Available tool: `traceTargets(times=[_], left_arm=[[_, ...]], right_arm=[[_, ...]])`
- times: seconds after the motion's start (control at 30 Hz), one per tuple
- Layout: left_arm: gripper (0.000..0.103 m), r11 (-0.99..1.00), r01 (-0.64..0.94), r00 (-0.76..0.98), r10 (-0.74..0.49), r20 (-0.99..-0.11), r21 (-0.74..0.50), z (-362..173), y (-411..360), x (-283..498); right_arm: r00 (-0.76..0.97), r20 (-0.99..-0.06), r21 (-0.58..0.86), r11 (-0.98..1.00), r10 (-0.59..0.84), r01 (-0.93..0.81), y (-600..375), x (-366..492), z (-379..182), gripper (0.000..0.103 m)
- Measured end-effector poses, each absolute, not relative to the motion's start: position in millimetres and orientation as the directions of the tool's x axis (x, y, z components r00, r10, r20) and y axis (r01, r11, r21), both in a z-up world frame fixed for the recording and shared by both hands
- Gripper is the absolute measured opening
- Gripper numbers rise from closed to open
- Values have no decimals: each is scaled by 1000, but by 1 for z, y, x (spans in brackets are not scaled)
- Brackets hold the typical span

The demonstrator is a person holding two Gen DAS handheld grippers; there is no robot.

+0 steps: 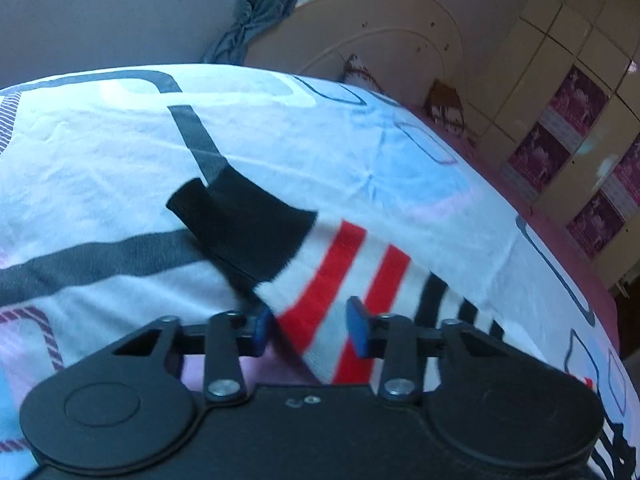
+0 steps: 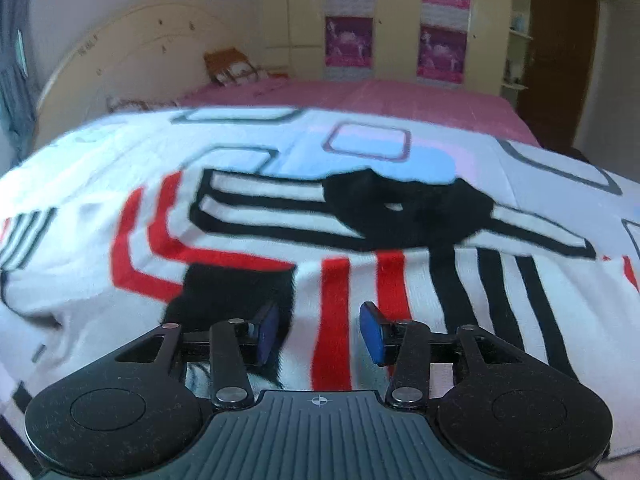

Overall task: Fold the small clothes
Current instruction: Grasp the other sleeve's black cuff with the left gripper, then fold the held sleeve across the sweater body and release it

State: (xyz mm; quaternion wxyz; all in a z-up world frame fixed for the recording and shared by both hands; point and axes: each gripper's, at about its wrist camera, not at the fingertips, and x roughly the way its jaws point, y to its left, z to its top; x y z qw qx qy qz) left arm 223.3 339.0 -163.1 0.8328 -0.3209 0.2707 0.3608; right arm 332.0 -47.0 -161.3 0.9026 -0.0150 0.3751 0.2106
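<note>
Nearest the left wrist camera, the left hand-held gripper (image 1: 311, 326) hangs just over the striped garment (image 1: 340, 280), its blue pads (image 1: 357, 326) set a narrow gap apart with a red-striped fold of that garment lying between them. The picture is blurred there, so I cannot tell whether the pads press the cloth.

Just past the left hand-held gripper, the garment's black sleeve cuff (image 1: 240, 224) lies flat on the patterned sheet (image 1: 120, 152), pointing away toward the far edge of the bed. Beyond the garment the sheet runs on, white with grey and blue rounded squares. Farther still from the garment stands a cream headboard (image 1: 380, 40), with a grey-blue curtain (image 1: 256, 12) to its left.

Over to the right wrist camera: the right hand-held gripper (image 2: 320, 334) hovers low over the same garment (image 2: 280, 248), jaws moderately apart. A red stripe runs up between the pads (image 2: 370, 334), and the cloth looks to lie below them rather than pinched. Past that gripper the garment is spread wide on the bed, its black collar (image 2: 400, 208) on its far side. Behind the garment comes the pink bedspread (image 2: 380, 100), then a yellow wardrobe (image 2: 396, 20) with purple pictures.
</note>
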Motion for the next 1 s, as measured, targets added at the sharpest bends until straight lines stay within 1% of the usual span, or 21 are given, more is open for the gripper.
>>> traceTargets(times=[0.03,0.07,0.1,0.13,0.23,0.33,0.43,0.5,0.7,0.87,1.0], left_arm=[[16,527,-776,595,429,-679,-346,-164,341,223],[10,520,-773,603,425,-675,-363,-165,344,221],[10,516,-770,610,421,-671,-376,-166,345,220],[6,519,-765,616,419,-667,-381,-165,344,219],[6,561,-731,653,408,-638,-389,-156,339,219],[6,649,-655,716,369,-593,-388,-137,325,223],[6,738,-545,786,284,-549,-397,-116,304,234],[6,790,-463,824,217,-524,-401,-102,285,243],[6,907,-191,883,-8,-469,-375,-73,198,279],[6,937,12,864,-186,-468,-349,-71,102,306],[6,944,134,817,-277,-506,-301,-90,28,325]], right_arm=[[638,-679,123,913,363,-389,-46,330,-163,45],[641,-681,110,915,354,-388,-43,330,-163,46],[641,-685,104,917,347,-386,-42,330,-162,46],[637,-689,109,919,345,-379,-42,331,-161,46],[641,-691,132,930,335,-344,-44,332,-158,46],[650,-693,91,932,312,-351,-38,329,-161,47],[635,-703,138,937,320,-320,-42,333,-154,47],[649,-683,184,939,334,-290,-49,330,-148,47],[665,-663,226,938,345,-261,-75,315,-136,47],[687,-644,248,942,335,-226,-118,308,-133,47],[705,-640,254,950,306,-182,-161,300,-132,47]])
